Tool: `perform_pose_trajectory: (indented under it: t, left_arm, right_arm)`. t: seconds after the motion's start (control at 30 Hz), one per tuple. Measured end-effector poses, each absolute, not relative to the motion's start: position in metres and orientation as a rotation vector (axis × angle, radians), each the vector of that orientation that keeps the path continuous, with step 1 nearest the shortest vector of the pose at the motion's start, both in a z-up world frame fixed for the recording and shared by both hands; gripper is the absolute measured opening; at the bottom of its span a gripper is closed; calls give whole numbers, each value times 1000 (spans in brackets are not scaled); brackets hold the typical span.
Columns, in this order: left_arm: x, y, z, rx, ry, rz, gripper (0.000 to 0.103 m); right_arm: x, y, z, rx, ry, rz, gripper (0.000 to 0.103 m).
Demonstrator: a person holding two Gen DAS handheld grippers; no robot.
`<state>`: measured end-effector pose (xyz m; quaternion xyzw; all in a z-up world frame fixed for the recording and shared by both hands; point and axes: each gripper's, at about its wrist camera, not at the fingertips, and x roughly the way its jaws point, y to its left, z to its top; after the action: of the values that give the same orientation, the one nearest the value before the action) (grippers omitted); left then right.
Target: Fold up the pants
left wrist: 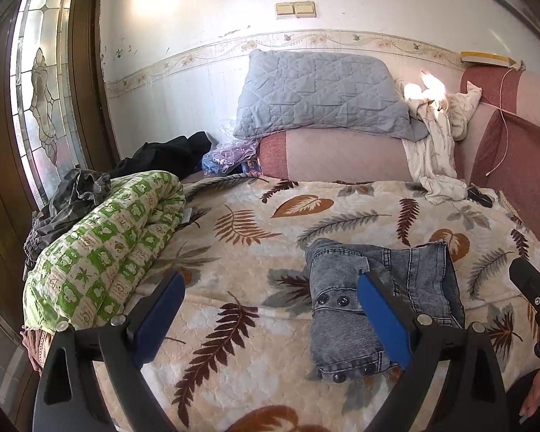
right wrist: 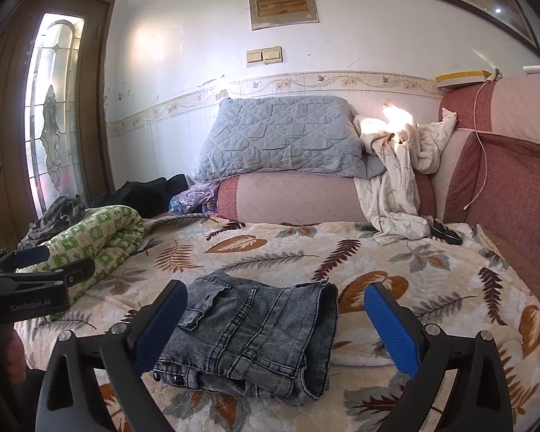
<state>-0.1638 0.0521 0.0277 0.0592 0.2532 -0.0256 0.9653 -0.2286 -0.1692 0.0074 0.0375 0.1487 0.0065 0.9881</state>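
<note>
Grey denim pants [left wrist: 385, 306] lie folded into a compact bundle on the leaf-print blanket [left wrist: 255, 237]; snap buttons show along their near edge. My left gripper [left wrist: 270, 288] hovers open above the blanket, its right finger in front of the pants' middle, nothing held. In the right wrist view the same folded pants [right wrist: 255, 338] sit between and just beyond the fingers of my right gripper [right wrist: 273, 302], which stands open and empty above them. The right gripper [left wrist: 538, 270] shows at the left view's right edge, and the left gripper [right wrist: 36, 270] at the right view's left edge.
A rolled green-patterned quilt [left wrist: 100, 252] lies along the blanket's left side, with dark clothes [left wrist: 162, 158] behind it. A blue-grey pillow [left wrist: 324, 97] rests on a pink bolster at the back, a white garment [left wrist: 435, 136] beside it. A red sofa back [right wrist: 504, 180] borders the right.
</note>
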Motion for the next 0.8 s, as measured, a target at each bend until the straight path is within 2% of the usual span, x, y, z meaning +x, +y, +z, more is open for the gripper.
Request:
perform_pose_trajectory:
  t: [0.8]
  left_arm:
    - [-164,53,25,126,525,-54,97]
  right_arm:
    - [-225,-158,3,58,313,39,100]
